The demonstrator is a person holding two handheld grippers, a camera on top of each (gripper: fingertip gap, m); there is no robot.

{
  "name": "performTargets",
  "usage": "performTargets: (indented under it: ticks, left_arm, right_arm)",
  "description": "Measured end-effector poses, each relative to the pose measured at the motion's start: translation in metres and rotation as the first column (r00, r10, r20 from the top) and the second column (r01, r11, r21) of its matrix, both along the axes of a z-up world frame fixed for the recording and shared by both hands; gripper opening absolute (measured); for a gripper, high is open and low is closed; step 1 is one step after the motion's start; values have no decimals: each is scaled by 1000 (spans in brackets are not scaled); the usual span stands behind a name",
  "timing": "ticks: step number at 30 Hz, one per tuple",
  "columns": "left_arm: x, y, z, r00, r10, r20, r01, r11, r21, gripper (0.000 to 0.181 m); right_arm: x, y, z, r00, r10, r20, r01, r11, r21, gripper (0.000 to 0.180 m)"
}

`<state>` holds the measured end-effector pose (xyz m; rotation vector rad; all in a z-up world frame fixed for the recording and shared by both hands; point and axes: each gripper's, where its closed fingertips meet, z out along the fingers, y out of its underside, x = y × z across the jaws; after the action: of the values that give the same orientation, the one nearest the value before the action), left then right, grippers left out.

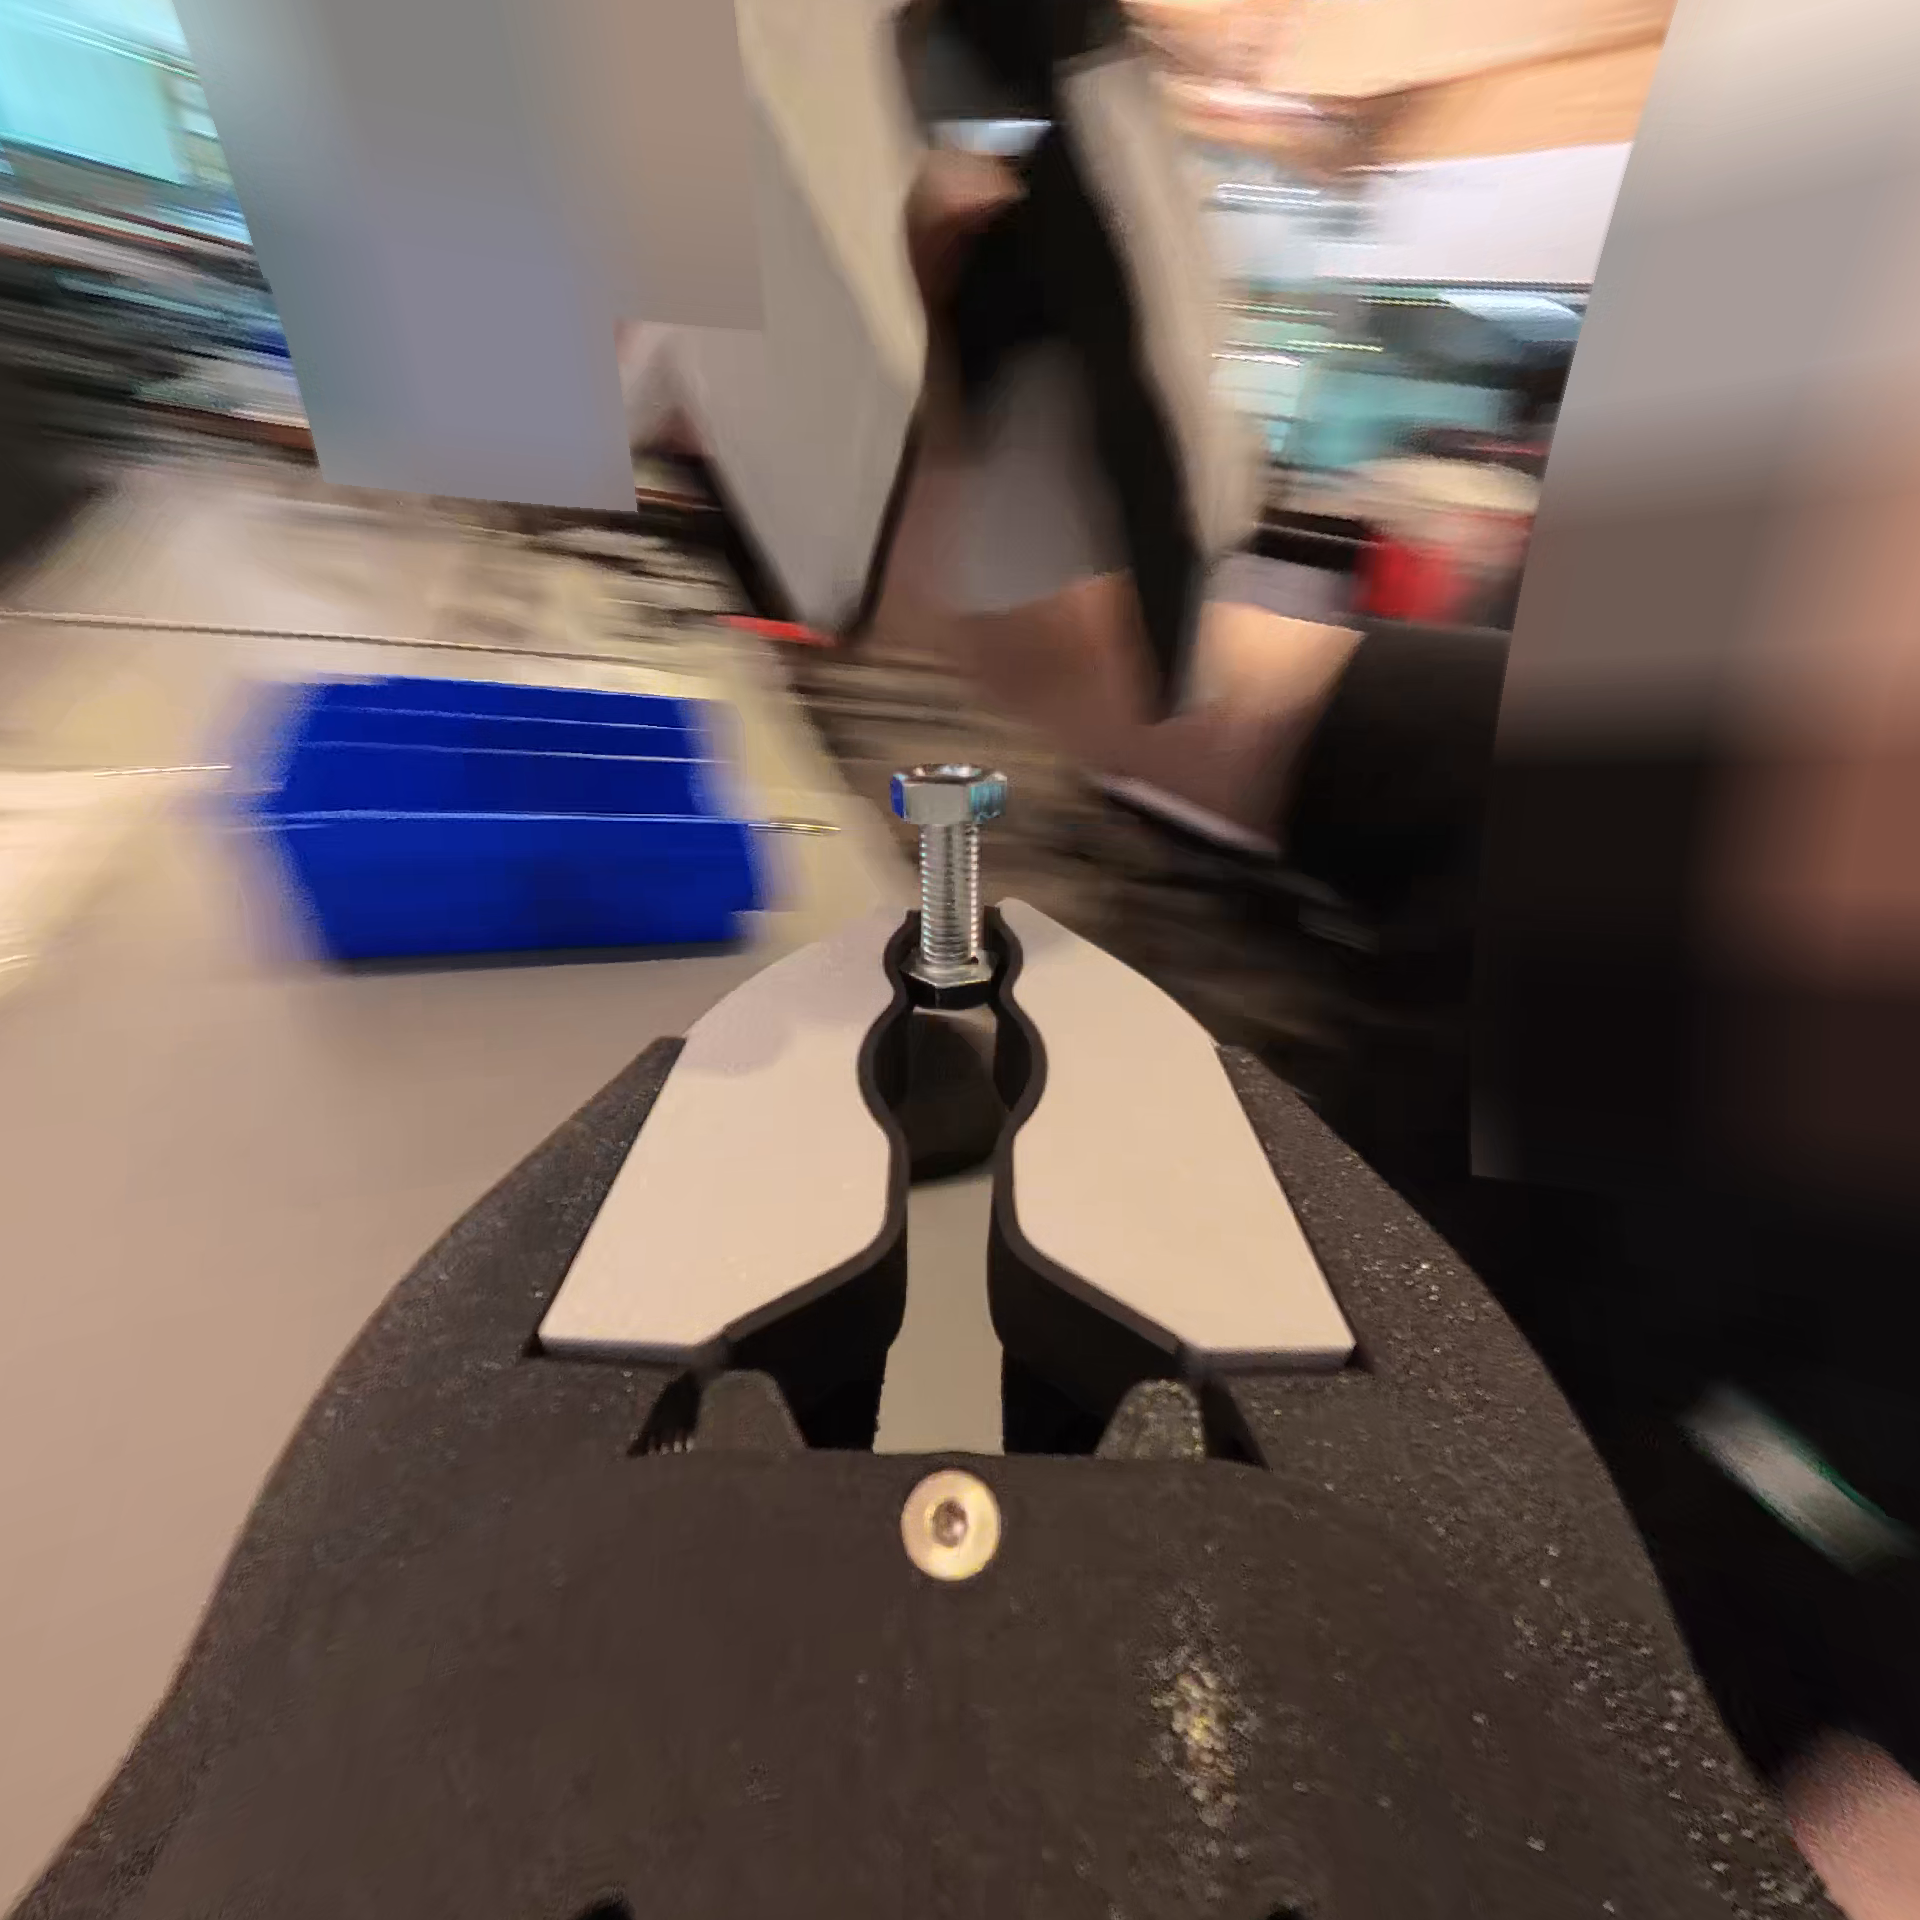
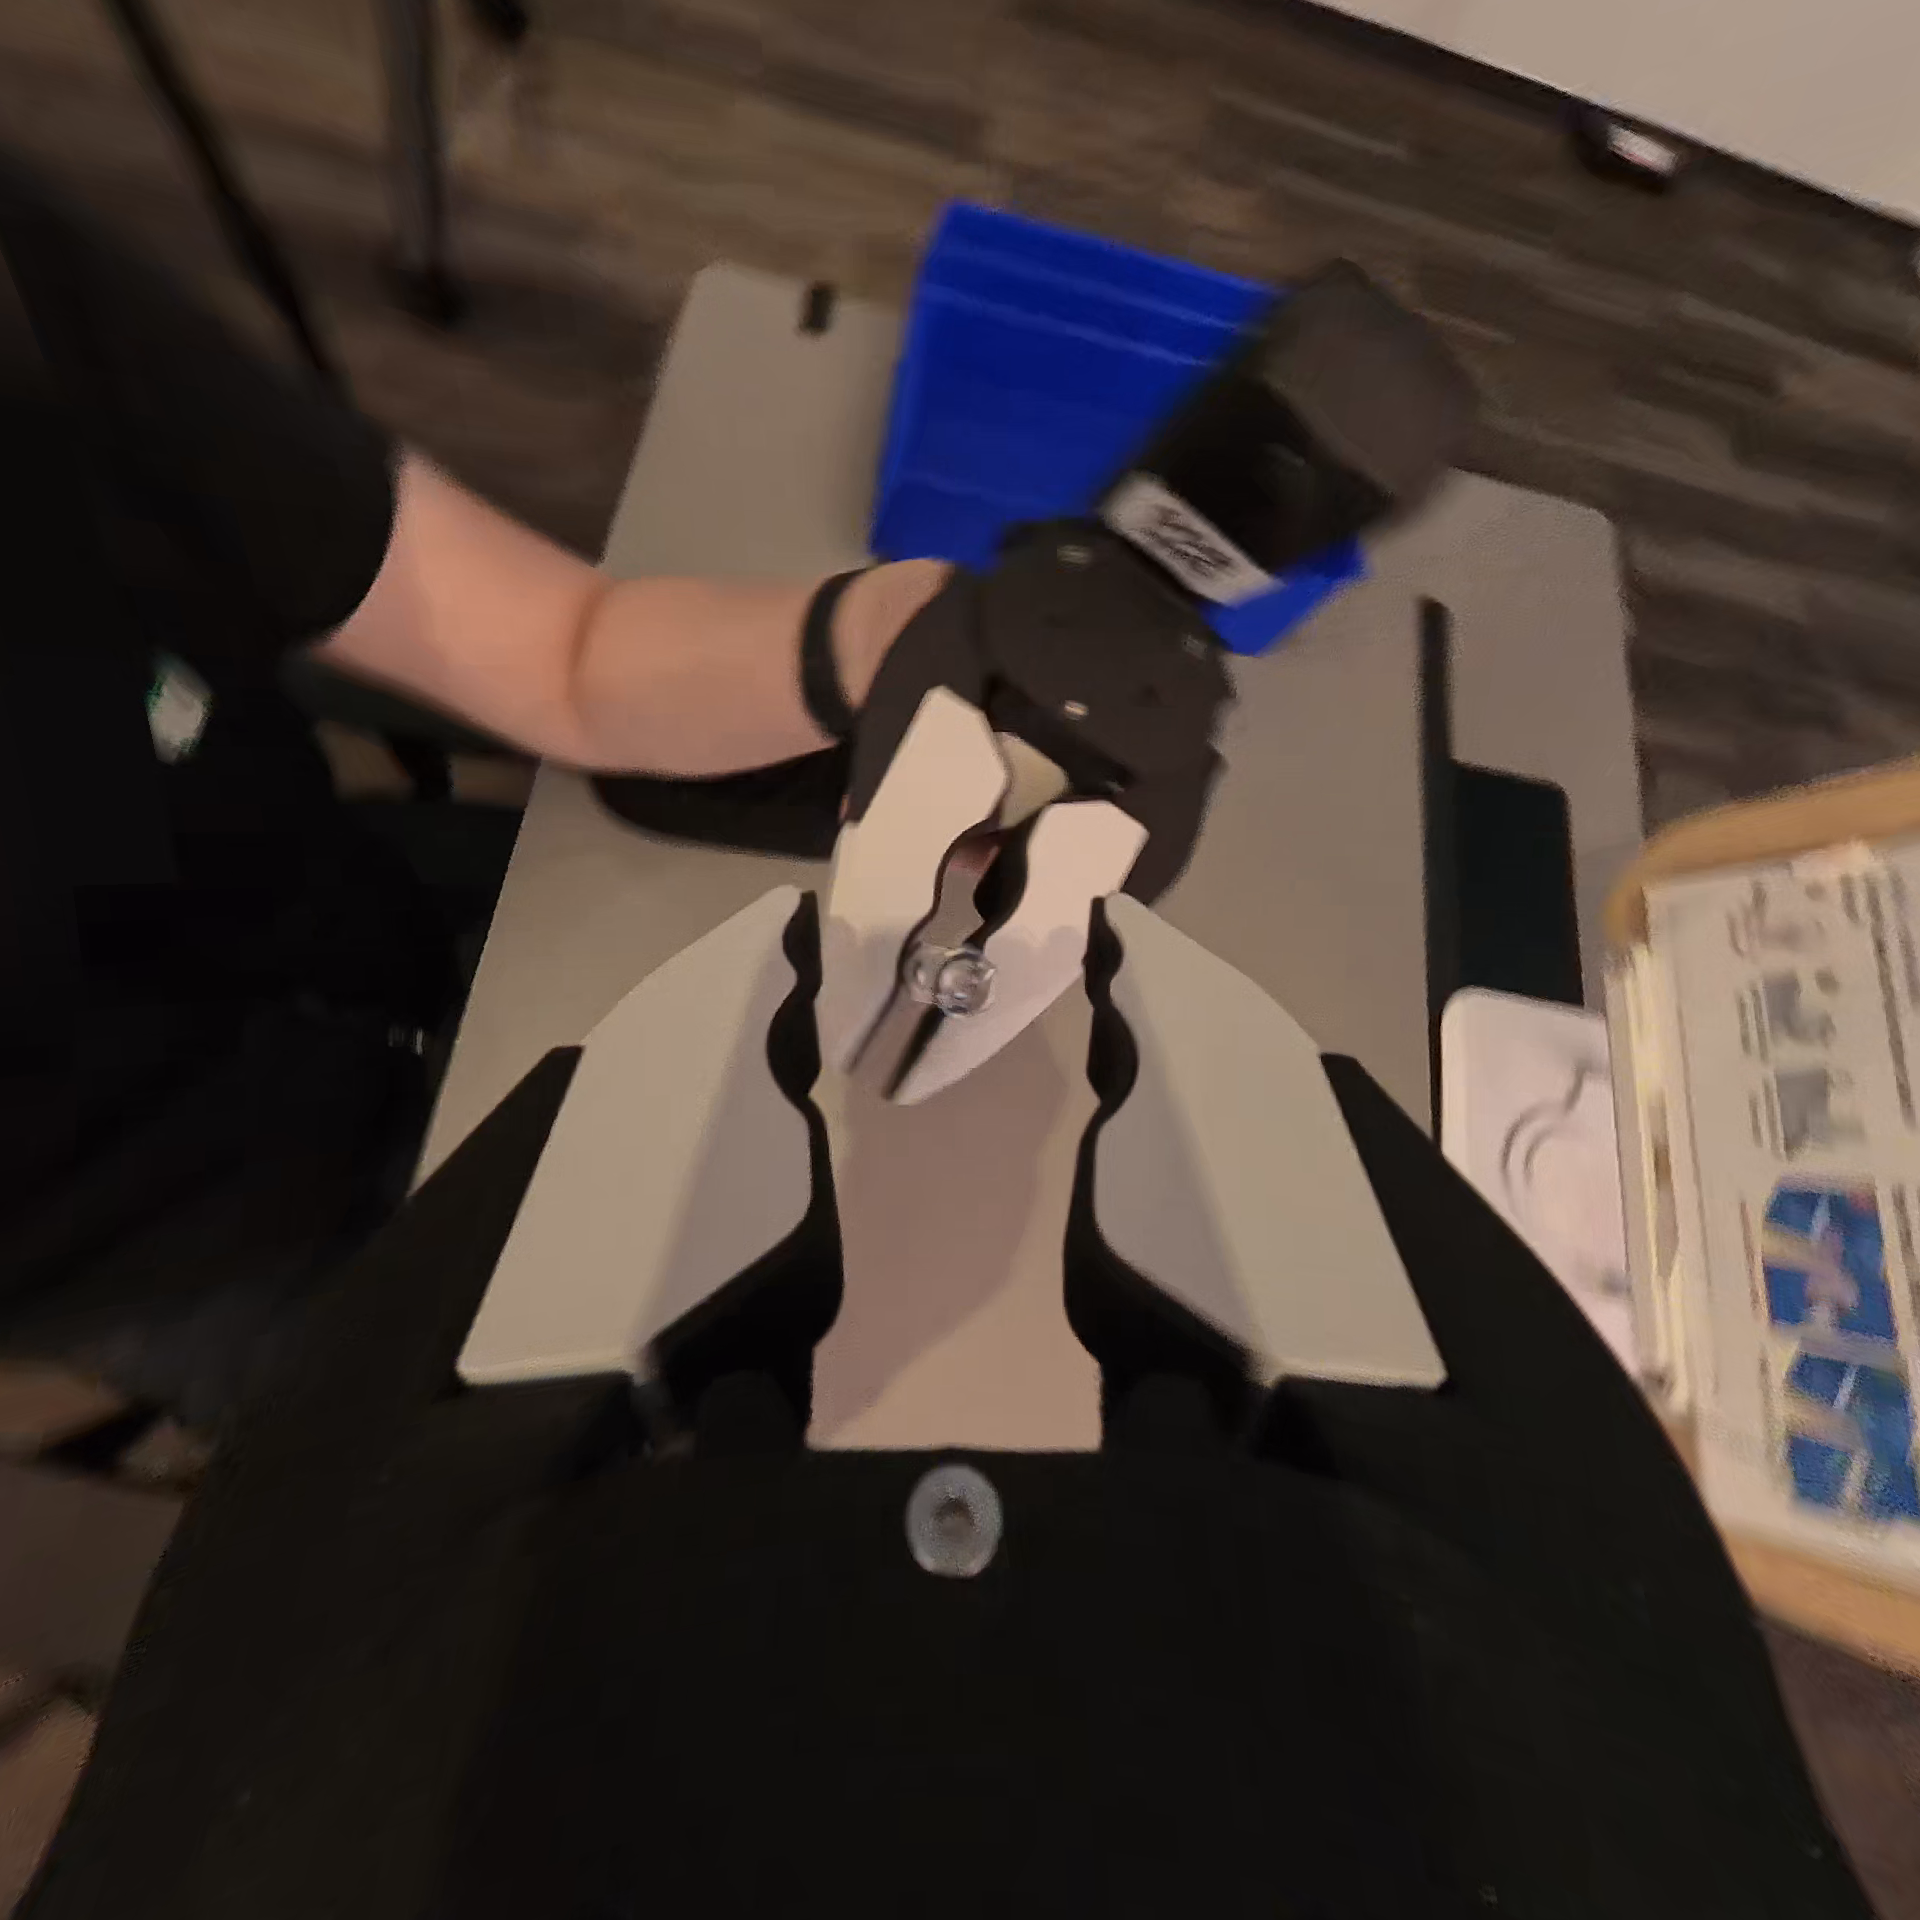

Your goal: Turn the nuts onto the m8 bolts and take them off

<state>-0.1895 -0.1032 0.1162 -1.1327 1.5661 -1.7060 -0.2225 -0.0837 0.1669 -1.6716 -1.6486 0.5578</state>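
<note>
My left gripper is shut on the lower hex end of a silver m8 bolt, which stands upright. A hex nut sits at the top of the threaded shaft. In the right wrist view the left gripper is seen from above, held by a gloved hand, with the nut between its tips. My right gripper is open and empty, straight above the bolt and apart from it. It shows blurred in the left wrist view.
A blue bin stands on the grey table to the left, beyond the bolt; it also shows in the right wrist view. A white tray and a wooden box with printed sheets lie at the right. The person's arm reaches in from the left. Left tips to right tips: about 6 centimetres.
</note>
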Motion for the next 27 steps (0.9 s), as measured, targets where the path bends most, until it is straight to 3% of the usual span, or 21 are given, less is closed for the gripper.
performTargets:
  ticks: [2, 4, 9, 14, 21, 27]
  left_arm:
    - [9, 45, 5, 950, 312, 12, -312, 950, 19, 11]
    - [6, 79, 8, 846, 531, 43, -533, 844, 57, 11]
    - [-3, 116, 15, 622, 767, 157, -782, 600, 168, 11]
    - [-4, 130, 8, 500, 848, 175, -850, 441, 290, 11]
    - [-5, 138, 0, 422, 890, 171, -868, 343, 359, 11]
    - [-7, 141, 0, 394, 902, 176, -871, 306, 383, 11]
  right_arm:
    - [9, 25, 12, 976, -210, -54, 204, 973, -107, 49]
    - [20, 50, 22, 902, -416, -115, 385, 896, -220, 42]
    - [28, 75, 12, 825, -563, -43, 516, 783, -349, 40]
    - [21, 88, -9, 783, -617, 77, 588, 694, -416, 40]
    - [12, 101, -19, 749, -650, 130, 638, 652, -410, 36]
    - [9, 104, -29, 744, -644, 178, 649, 633, -422, 26]
